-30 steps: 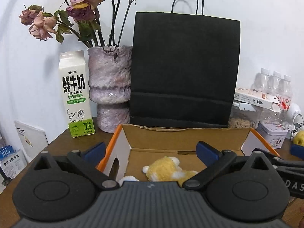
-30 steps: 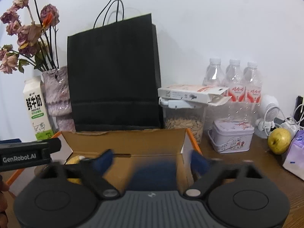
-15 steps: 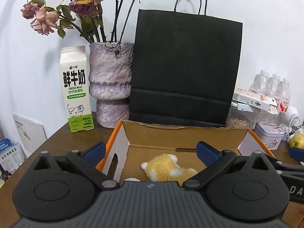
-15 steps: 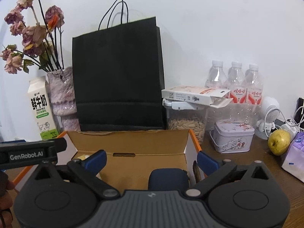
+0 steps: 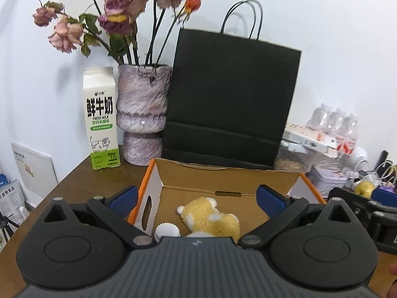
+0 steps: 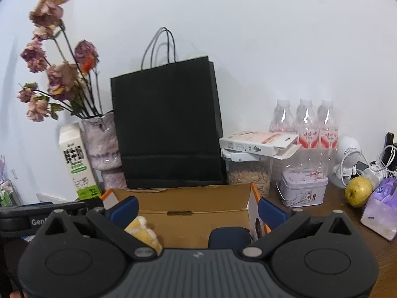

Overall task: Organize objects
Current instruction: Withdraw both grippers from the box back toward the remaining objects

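left gripper (image 5: 196, 196) fingers wide, empty | right gripper (image 6: 197, 208) fingers wide, empty | both above box (image 5: 223, 176) rim

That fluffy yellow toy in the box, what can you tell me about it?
The fluffy yellow-and-white plush toy looks like soft pile fabric, with small white rounded ears or paws. It lies on its side on the floor of the open brown cardboard box with orange edges, beside a white pleated paper cup. Neither hand-held gripper touches it. Its lower part is hidden, so I cannot tell what animal it is.
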A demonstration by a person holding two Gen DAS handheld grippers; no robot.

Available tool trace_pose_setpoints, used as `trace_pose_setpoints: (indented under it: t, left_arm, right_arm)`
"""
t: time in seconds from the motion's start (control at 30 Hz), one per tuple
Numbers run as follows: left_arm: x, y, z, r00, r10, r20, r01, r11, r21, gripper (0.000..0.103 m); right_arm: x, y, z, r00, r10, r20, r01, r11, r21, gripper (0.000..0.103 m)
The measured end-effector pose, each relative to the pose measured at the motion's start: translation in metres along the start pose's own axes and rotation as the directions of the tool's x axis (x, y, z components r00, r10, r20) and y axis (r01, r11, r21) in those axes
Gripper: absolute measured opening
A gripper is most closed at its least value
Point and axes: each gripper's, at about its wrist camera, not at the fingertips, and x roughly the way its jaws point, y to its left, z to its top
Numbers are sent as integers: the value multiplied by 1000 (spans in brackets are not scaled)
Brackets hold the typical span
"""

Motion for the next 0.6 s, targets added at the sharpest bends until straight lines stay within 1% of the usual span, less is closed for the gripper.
trace_pose_setpoints:
  t: [0.27,0.47,0.6]
  left_arm:
    - [-46,0,-4,998,-56,34,56,998,26,103]
    - [-76,0,-16,997,-68,35,66,997,48,103]
    - [-92,0,-21,998,-58,35,56,997,57,103]
  right_arm:
    - [-39,9,-2,1000,1,23,0,999,-33,103]
    - [-65,10,-11,1000,-4,23,4,1000,-30,103]
    - [-80,13,-15,1000,4,20,-3,999,-34,103]
